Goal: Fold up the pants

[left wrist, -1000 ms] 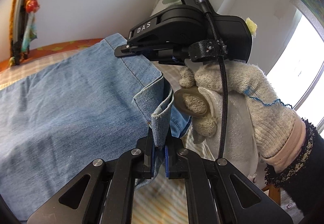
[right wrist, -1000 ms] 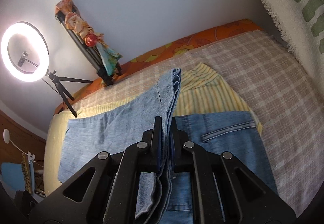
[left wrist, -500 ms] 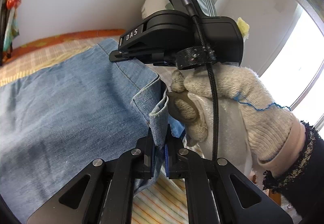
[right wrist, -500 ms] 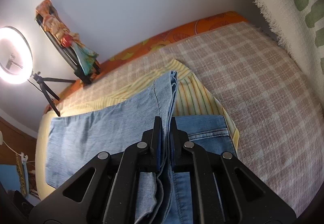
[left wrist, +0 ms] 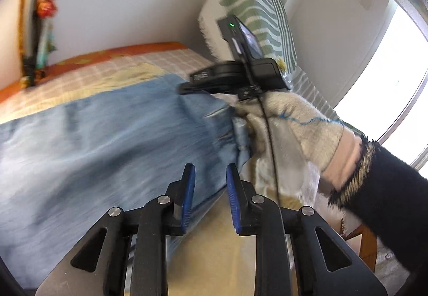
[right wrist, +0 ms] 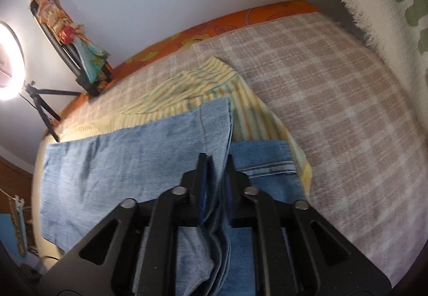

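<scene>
Light blue denim pants [left wrist: 101, 135] lie folded over on the bed, also in the right wrist view [right wrist: 128, 156]. My left gripper [left wrist: 210, 175] is open and empty, its blue pads apart just above the pants' near edge. My right gripper [right wrist: 217, 162] has its jaws slightly apart with denim folds still hanging between them, at the pants' waist end. The right gripper body and gloved hand [left wrist: 281, 119] show in the left wrist view at the pants' far corner.
A yellow striped cloth [right wrist: 203, 87] lies under the pants on the checked bedcover [right wrist: 334, 98]. A green-patterned pillow [left wrist: 254, 7] leans at the wall. A ring light on a tripod [right wrist: 8, 55] stands at the left, beside a dark stand with colourful fabric [right wrist: 72, 39].
My left gripper opened and let go of the denim hem. My right gripper's jaws parted, and the lifted layer dropped flat onto the pants.
</scene>
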Demonstrator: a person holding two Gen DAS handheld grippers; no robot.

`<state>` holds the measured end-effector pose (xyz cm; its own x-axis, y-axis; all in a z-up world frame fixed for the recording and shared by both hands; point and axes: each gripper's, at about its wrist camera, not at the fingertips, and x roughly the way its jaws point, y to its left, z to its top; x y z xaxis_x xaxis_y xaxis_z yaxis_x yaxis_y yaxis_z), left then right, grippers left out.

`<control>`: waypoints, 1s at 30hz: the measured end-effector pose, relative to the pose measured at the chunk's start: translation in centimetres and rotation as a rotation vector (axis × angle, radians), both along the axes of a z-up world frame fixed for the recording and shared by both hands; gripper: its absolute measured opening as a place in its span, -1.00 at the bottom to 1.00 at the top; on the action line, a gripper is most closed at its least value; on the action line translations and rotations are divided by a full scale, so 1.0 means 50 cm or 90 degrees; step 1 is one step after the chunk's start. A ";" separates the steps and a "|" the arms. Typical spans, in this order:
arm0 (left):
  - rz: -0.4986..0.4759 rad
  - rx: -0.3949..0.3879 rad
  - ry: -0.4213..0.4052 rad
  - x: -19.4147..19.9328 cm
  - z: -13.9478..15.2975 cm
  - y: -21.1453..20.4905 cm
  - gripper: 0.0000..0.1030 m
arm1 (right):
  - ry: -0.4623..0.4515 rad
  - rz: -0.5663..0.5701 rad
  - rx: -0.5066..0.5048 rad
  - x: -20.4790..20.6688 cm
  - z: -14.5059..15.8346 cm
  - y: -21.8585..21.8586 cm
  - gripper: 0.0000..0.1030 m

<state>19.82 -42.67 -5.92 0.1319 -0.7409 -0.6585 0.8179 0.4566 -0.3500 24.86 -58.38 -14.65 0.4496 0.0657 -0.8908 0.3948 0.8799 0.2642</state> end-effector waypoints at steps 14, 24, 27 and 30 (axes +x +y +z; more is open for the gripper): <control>0.194 0.125 -0.097 0.075 0.005 0.375 -0.28 | -0.096 0.018 -0.062 -0.069 0.191 0.097 -0.20; 0.256 0.148 -0.103 0.089 -0.017 0.491 -0.23 | -0.129 0.128 -0.010 -0.030 0.222 0.308 -0.11; 0.262 0.156 -0.097 0.091 -0.042 0.514 -0.21 | -0.131 0.159 0.006 -0.015 0.219 0.370 0.01; 0.266 0.161 -0.091 0.093 -0.066 0.528 -0.20 | -0.124 0.194 0.020 -0.001 0.207 0.432 0.02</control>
<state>24.46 -16.26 -9.24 0.4849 -0.4254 -0.7641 0.5792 0.8109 -0.0839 24.82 -36.79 -4.31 0.5658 0.2487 -0.7861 0.0558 0.9397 0.3375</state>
